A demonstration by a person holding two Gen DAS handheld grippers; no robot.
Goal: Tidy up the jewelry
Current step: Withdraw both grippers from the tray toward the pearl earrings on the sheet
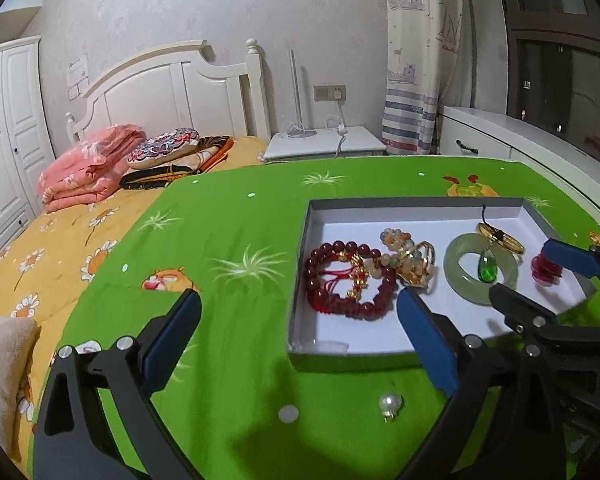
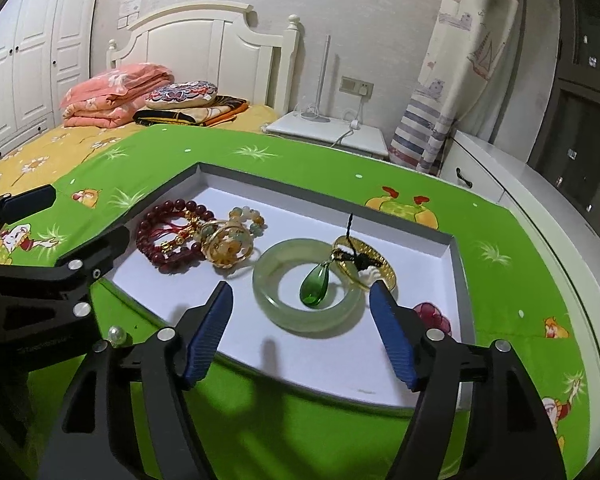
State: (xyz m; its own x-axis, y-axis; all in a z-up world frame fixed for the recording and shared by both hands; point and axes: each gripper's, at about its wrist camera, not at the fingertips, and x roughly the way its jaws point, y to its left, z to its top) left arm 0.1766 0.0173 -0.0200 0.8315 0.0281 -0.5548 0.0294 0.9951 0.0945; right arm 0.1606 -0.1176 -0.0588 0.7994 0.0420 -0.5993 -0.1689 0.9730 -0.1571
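Observation:
A shallow white tray (image 1: pixel 312 220) (image 2: pixel 462 264) lies on the green cloth. It holds a dark red bead bracelet (image 1: pixel 340 280) (image 2: pixel 156 232), a pale bead bracelet with a gold ring piece (image 1: pixel 412 264) (image 2: pixel 232 248), a jade bangle (image 1: pixel 460 276) (image 2: pixel 276 304) with a green drop pendant (image 1: pixel 487 268) (image 2: pixel 316 286) across it, a gold bangle (image 1: pixel 500 238) (image 2: pixel 380 258) and a small red piece (image 1: pixel 546 270) (image 2: pixel 434 314). A pearl earring (image 1: pixel 391 404) (image 2: pixel 117 335) lies on the cloth outside the tray's near edge. My left gripper (image 1: pixel 300 316) (image 2: pixel 80 220) is open above the pearl. My right gripper (image 2: pixel 302 300) (image 1: pixel 528 268) is open over the jade bangle.
The green cloth (image 1: pixel 240 240) covers a table beside a bed (image 1: pixel 40 264) with folded quilts (image 1: pixel 88 164). A white nightstand (image 1: pixel 324 144) and curtain (image 1: pixel 416 60) stand behind. A white counter (image 2: pixel 540 200) runs along the right.

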